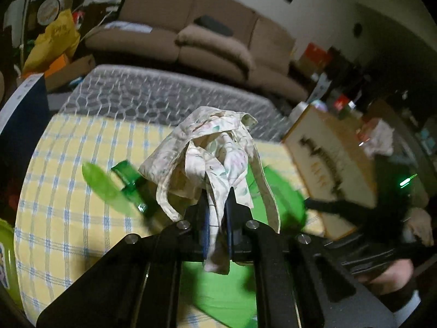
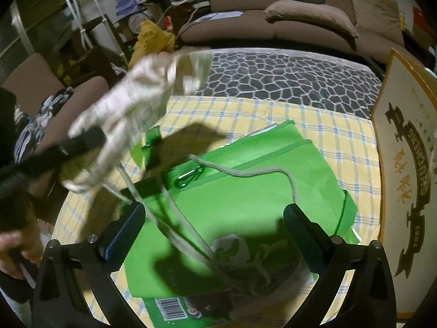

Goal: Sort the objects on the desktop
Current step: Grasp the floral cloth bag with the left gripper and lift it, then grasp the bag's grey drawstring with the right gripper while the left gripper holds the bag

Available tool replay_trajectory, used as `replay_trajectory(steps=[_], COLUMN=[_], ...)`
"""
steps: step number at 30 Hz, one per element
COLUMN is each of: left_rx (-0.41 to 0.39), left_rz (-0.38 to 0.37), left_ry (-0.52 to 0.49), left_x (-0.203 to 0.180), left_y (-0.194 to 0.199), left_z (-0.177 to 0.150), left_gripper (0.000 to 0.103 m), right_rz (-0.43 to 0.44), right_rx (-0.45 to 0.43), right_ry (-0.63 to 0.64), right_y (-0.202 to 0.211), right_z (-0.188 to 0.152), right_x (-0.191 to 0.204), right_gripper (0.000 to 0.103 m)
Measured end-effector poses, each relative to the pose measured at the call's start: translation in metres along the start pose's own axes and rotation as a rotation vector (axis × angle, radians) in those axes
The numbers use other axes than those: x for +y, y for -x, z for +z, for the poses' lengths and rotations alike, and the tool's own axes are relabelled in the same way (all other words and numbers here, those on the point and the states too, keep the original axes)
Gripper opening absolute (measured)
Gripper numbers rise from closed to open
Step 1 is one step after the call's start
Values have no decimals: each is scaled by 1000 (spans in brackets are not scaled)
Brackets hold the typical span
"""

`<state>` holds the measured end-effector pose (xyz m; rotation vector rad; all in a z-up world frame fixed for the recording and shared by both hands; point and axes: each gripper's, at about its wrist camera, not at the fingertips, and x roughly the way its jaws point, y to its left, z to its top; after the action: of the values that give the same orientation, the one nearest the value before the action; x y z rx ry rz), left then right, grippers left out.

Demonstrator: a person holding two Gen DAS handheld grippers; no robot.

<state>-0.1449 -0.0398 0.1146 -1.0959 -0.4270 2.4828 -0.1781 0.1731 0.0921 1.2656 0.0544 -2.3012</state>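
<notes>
The left gripper (image 1: 218, 205) is clamping its fingers on a bunched floral cloth (image 1: 210, 150), pinching a fold so the rest is hanging in loose loops above the counter (image 1: 68, 191), which is covered in a yellow checked cloth. Holding it by one fold is probably meant to lift it clear of the green bag (image 2: 245, 191) lying flat beneath, so the two can be sorted apart. A green clip (image 1: 129, 183) is lying just beside the bag. The right gripper (image 2: 215, 232) is hovering over the bag with its fingers spread wide and holding nothing; cords from the cloth are trailing down between them, seemingly untouched. A printed box (image 2: 404, 169) is standing at the counter's right edge.
</notes>
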Motion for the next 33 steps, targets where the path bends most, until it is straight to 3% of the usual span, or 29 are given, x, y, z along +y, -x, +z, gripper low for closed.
replay_trajectory(steps=[8, 13, 17, 19, 23, 25, 26, 33], left_rx=[-84, -90, -73, -58, -26, -13, -8, 10], left_rz=[-81, -105, -87, -85, -79, -77, -79, -92], left_ry=[-14, 20, 40, 57, 85, 93, 95, 107], left_x=[-23, -21, -14, -7, 2, 6, 7, 9], left_y=[38, 48, 45, 40, 29, 24, 23, 21], left_z=[21, 25, 17, 12, 1, -3, -5, -13], left_gripper=[9, 9, 9, 9, 9, 9, 9, 9], right_rz=[141, 74, 35, 1, -70, -95, -95, -107], right_rx=[-44, 25, 71, 85, 80, 73, 69, -73], right_ry=[90, 128, 138, 161, 240, 284, 288, 188], right_y=[5, -20, -36, -43, -50, -53, -54, -27], right_z=[-5, -15, -23, -28, -38, -41, -40, -24], right_x=[34, 40, 33, 32, 37, 44, 45, 29], right_gripper=[97, 62, 52, 42, 35, 14, 8, 4])
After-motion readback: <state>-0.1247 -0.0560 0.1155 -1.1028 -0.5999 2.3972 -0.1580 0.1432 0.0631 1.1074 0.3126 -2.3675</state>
